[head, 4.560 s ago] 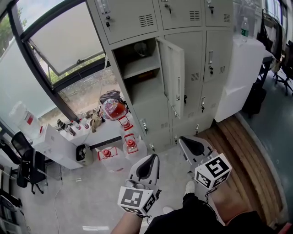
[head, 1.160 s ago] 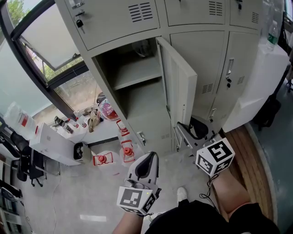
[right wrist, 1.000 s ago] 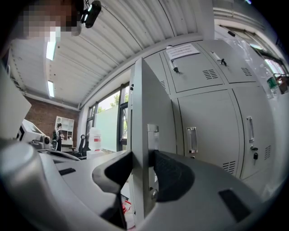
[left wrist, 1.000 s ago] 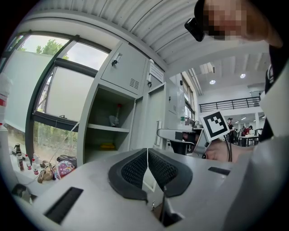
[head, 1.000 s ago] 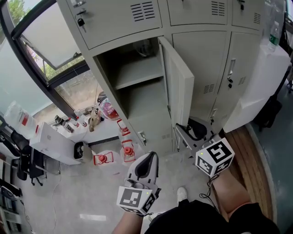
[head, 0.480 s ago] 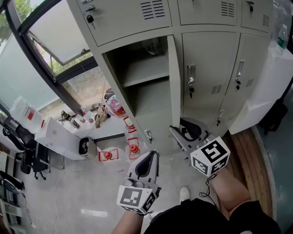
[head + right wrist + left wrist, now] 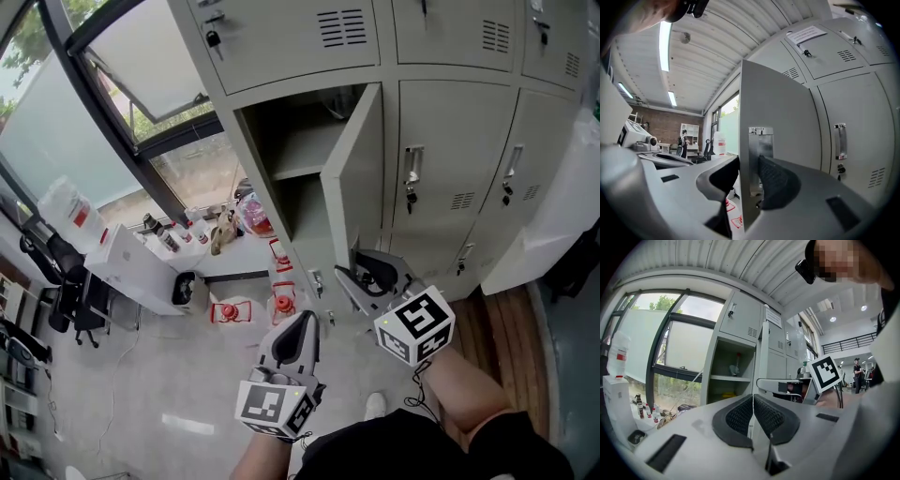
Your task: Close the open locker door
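Door travel has advanced: locker door (image 7: 354, 178), earlier wide open, now stands roughly half closed across its compartment (image 7: 291, 150). Right tongs (image 7: 361, 270) are closing on its lower edge. Left tongs (image 7: 302, 323) are together, empty. Continued pushing should seat it.

Grey metal locker door (image 7: 354, 178), half open, hinged right, chrome handle (image 7: 757, 157) outside

Bottom corner of locker door (image 7: 356, 178): hidden in head view behind right gripper (image 7: 361, 272), jaws closing with door edge between them. In right gripper view, hidden behind that edge: most of one pad (image 7: 724, 176). Too small to identify: object (image 7: 734, 369) on shelf (image 7: 723, 378); small bottles (image 7: 167, 236). Cut off at top edge: upper lockers (image 7: 281, 37).
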Demonstrator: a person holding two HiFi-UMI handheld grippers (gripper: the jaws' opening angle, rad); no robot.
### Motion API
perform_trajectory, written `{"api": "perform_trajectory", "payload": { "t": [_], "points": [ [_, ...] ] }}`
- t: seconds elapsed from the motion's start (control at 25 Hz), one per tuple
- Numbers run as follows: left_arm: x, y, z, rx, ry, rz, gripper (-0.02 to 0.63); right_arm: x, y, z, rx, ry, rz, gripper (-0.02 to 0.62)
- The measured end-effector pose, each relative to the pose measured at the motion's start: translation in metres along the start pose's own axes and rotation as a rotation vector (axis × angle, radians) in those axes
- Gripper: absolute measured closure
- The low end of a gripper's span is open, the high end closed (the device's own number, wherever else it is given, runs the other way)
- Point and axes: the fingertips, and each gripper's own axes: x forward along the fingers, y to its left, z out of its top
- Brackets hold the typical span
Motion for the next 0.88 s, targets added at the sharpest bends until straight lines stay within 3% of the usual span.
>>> {"api": "perform_trajectory", "payload": {
  "t": [0.28,0.52,0.88],
  "points": [
    [-0.002,-0.002,0.0,0.0,-0.003,0.069,0.584,0.015,0.005,0.0,-0.004,0.004,0.071,0.414],
    [-0.007,0.003,-0.001,-0.007,0.002,0.112,0.584,0.028,0.009,0.0,-0.007,-0.001,0.079,0.42],
    [-0.005,0.013,-0.004,-0.007,0.005,0.096,0.584,0.053,0.012,0.002,-0.02,0.003,0.072,0.42]
  ]
}}
